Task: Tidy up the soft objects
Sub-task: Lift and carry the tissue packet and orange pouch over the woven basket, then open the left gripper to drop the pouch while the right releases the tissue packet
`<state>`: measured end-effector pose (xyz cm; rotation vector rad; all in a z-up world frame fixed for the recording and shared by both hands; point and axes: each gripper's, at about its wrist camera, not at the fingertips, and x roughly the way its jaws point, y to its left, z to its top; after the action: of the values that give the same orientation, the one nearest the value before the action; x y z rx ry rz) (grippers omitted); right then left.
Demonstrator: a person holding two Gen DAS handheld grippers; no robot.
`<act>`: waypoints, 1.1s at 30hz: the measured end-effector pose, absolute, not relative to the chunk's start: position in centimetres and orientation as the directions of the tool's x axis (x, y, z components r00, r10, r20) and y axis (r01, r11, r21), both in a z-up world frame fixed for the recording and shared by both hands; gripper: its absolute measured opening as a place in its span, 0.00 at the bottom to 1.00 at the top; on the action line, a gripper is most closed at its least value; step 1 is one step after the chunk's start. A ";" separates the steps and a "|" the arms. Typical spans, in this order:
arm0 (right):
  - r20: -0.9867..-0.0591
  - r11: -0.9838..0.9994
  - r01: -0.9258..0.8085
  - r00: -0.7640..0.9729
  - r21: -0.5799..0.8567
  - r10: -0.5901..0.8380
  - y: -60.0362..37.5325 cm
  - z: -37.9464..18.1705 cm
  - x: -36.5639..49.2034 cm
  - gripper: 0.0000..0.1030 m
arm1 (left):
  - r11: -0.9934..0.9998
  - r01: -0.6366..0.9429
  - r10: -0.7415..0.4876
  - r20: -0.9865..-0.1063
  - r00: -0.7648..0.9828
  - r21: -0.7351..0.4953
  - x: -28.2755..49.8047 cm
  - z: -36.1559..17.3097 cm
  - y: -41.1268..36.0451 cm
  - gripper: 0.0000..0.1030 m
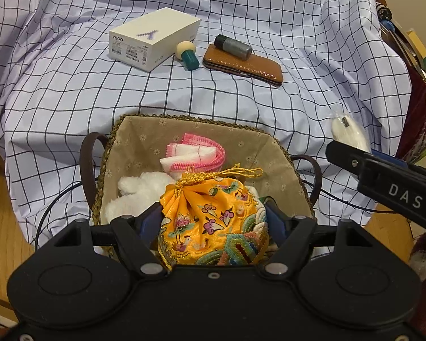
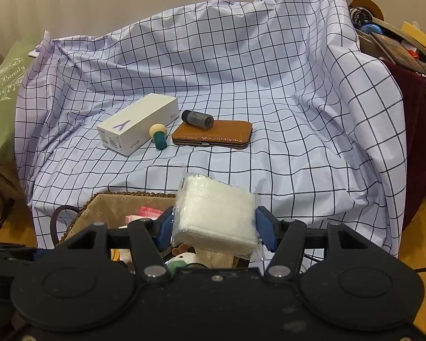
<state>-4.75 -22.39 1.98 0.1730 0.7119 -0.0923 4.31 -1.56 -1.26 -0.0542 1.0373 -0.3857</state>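
The basket [image 1: 133,142] was already crowded: a pink-edged cloth [image 1: 193,153] lay toward its far wall, a white fluffy thing [image 1: 139,190] filled the left part, and the yellow pouch [image 1: 213,221] between the pads of the left gripper [image 1: 214,221] covered the near middle. Only a strip of lining along the far right wall was free. The basket's two dark handles [image 1: 88,167] stood up at both sides.

Behind the basket, a wide band of the checked cloth [image 1: 241,102] lay bare. Farther back a white box [image 1: 153,38], a teal-handled puff [image 1: 187,54] and a brown case [image 1: 244,66] with a grey bottle [image 1: 233,46] on it formed a row. The right gripper [image 2: 214,224], closed on a white packet [image 2: 215,216], hung over the basket's right edge.
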 end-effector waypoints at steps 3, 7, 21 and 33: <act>-0.654 0.981 0.144 0.756 0.131 -0.023 -22.6 1.9 -5.0 0.57 | 0.934 0.280 -0.330 -0.830 0.450 -0.220 4.2 -1.4 -1.6 0.69; -0.650 0.980 0.141 0.760 0.137 -0.018 -22.7 1.9 -5.3 0.57 | 0.937 0.274 -0.325 -0.828 0.457 -0.216 4.0 -1.4 -1.6 0.71; -0.655 0.982 0.130 0.755 0.136 -0.009 -22.6 1.7 -5.3 0.57 | 0.938 0.258 -0.329 -0.820 0.468 -0.229 4.5 -1.8 -1.7 0.74; -0.660 0.985 0.122 0.751 0.125 -0.010 -22.6 1.5 -5.0 0.57 | 0.947 0.229 -0.315 -0.777 0.546 -0.223 5.5 0.3 -0.9 0.74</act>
<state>-5.01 -22.60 1.51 0.1640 0.7181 -0.0723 5.46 -0.85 0.30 -0.0996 0.9404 -0.3229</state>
